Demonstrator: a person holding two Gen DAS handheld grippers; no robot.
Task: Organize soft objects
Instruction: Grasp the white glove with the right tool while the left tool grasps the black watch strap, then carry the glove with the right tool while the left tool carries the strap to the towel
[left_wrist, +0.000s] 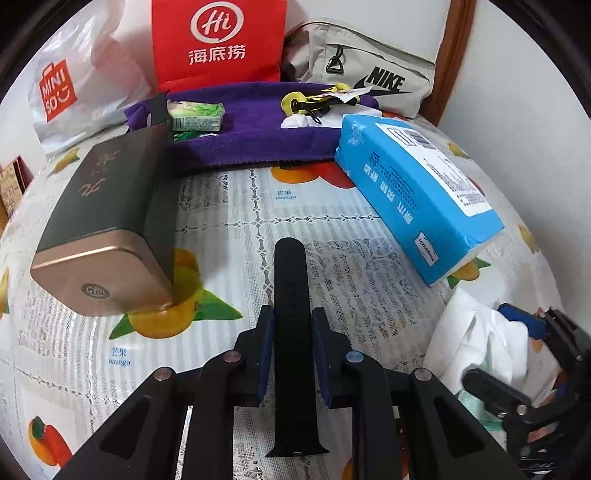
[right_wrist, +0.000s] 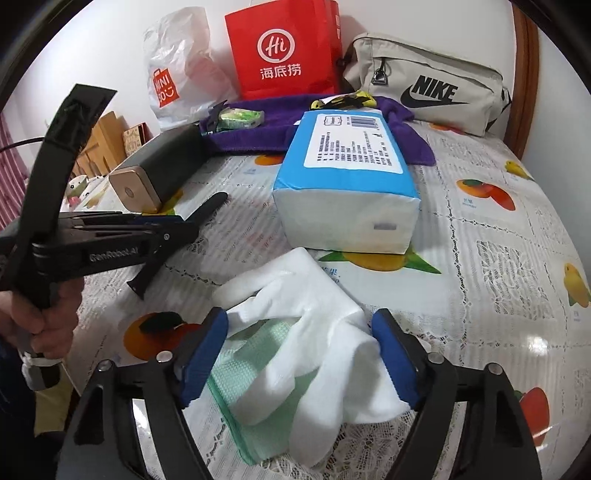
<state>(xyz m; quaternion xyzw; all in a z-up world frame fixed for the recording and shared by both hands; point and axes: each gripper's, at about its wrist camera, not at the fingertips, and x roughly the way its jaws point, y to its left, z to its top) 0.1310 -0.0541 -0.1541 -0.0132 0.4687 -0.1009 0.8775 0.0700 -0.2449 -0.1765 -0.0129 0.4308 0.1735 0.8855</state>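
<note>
My left gripper is shut on a black watch strap that points forward between the pads; it also shows in the right wrist view, held above the table. My right gripper is open around a white glove that lies on a green cloth on the table. A blue tissue pack lies just beyond the glove and shows at the right of the left wrist view. A purple towel lies at the back with a green packet and a yellow-black item on it.
A dark box with a gold end lies at the left. A red paper bag, a white Miniso bag and a beige Nike pouch stand along the back. The table has a fruit-print cover.
</note>
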